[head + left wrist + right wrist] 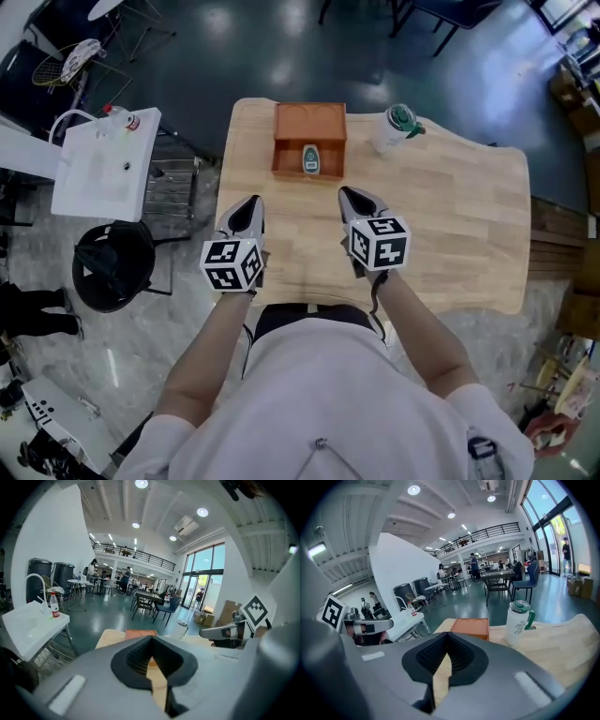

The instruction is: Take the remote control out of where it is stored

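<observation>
Head view shows the remote control (310, 157) lying lengthwise in the wooden box (309, 122), straight ahead and midway between both grippers. The left gripper (247, 216) and right gripper (360, 203) are both closed on nothing, and the right looks marginally nearer.

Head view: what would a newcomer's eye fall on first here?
The orange-brown box at the wooden table's far edge, with the small remote control lying at its near side. Right of it stands a white tumbler with a green lid. Nearer, the left tool and right tool point toward the box, both shut and empty.
</observation>
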Available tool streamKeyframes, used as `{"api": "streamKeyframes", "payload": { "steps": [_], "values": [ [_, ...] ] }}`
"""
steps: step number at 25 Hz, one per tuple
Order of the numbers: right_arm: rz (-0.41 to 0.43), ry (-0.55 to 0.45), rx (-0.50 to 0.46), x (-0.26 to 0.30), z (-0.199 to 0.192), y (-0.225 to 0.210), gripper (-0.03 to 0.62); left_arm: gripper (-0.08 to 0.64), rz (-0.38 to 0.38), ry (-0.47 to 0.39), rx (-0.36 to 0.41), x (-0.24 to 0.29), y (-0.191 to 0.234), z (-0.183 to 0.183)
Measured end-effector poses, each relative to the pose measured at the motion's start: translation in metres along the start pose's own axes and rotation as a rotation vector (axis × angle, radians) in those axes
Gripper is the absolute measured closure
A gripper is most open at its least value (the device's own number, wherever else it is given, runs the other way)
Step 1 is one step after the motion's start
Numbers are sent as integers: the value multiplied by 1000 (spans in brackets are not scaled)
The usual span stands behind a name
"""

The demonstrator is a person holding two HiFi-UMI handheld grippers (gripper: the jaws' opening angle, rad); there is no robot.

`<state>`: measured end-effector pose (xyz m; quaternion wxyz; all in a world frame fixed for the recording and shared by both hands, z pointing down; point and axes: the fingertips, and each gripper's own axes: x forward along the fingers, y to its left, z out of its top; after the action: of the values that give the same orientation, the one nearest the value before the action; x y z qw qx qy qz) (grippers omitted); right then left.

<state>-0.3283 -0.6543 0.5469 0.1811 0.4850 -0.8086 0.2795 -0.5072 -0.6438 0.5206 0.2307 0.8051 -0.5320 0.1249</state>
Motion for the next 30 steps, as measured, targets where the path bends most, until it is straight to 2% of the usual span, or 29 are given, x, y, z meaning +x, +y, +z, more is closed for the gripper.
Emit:
{"api": "streamKeyframes", "payload": {
  "steps": [4,8,13,16,19,25,30],
  "values": [
    [-52,115,-10,47,-17,-21,565,560,-5,26,-22,15,18,-9],
    [-49,286,-20,112,-42,-36,560,560,4,51,-52,27,38,-24],
    [-48,501,-10,195,-74,-52,409,560,26,85,-94,38,70,-50],
    [-80,604,29,240,-92,-68,317,560,50,100,-128,39,91,-67],
    [-131,695,56,274,-108,-84,265,560,73,116,-165,38,111,-86],
    [-226,827,18,313,-129,-107,256,560,121,124,-220,30,146,-111],
    [-268,897,3,326,-145,-107,253,560,150,133,-251,20,162,-123]
  ]
}}
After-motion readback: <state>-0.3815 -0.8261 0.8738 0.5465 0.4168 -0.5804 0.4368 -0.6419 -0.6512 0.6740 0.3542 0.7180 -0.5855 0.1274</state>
